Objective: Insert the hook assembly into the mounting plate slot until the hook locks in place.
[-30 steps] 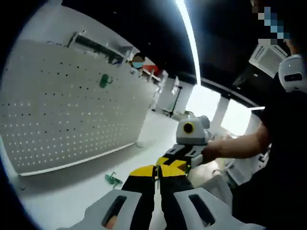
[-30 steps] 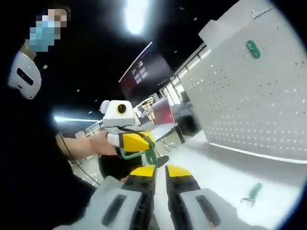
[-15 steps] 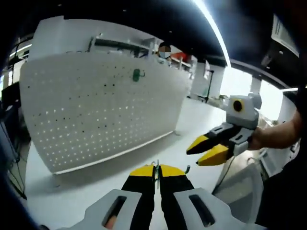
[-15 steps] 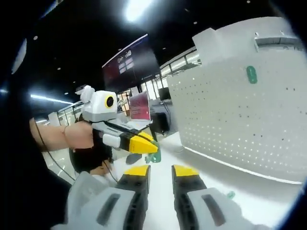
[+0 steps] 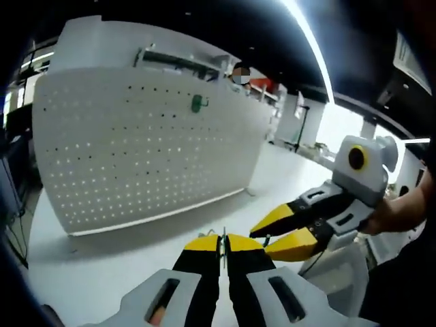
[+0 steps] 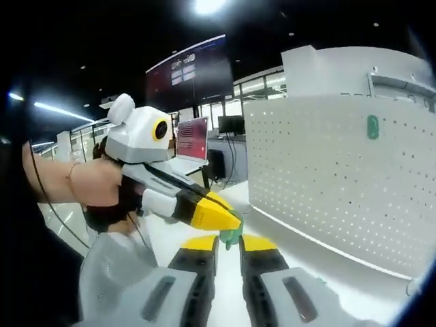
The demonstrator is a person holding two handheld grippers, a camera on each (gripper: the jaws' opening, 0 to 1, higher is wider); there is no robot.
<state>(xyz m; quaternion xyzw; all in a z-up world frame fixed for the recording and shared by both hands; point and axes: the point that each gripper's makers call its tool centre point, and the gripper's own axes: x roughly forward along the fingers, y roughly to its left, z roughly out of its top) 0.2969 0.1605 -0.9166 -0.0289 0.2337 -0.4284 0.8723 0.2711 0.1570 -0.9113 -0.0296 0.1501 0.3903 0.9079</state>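
Note:
The white pegboard mounting plate (image 5: 136,157) stands upright on the table, with a green hook (image 5: 197,103) hanging near its top. In the right gripper view the same plate (image 6: 340,177) and hung hook (image 6: 372,127) are at the right. My left gripper (image 5: 223,243) is shut on a second green hook (image 6: 231,236), of which a thin metal edge shows between its tips. My right gripper (image 6: 228,244) is open, its jaws either side of that hook. From the right it (image 5: 261,245) reaches the left gripper's tips. The left gripper (image 6: 231,221) comes in from the left.
The white table (image 5: 102,266) runs in front of the plate. A person's hand (image 5: 402,211) holds the right gripper, and an arm (image 6: 88,184) holds the left one. Dark screens (image 6: 194,71) hang behind, with desks and monitors beyond.
The two grippers have come together again after being apart half a second ago. The right gripper's jaws stand closer together, now around the green hook that the left gripper holds.

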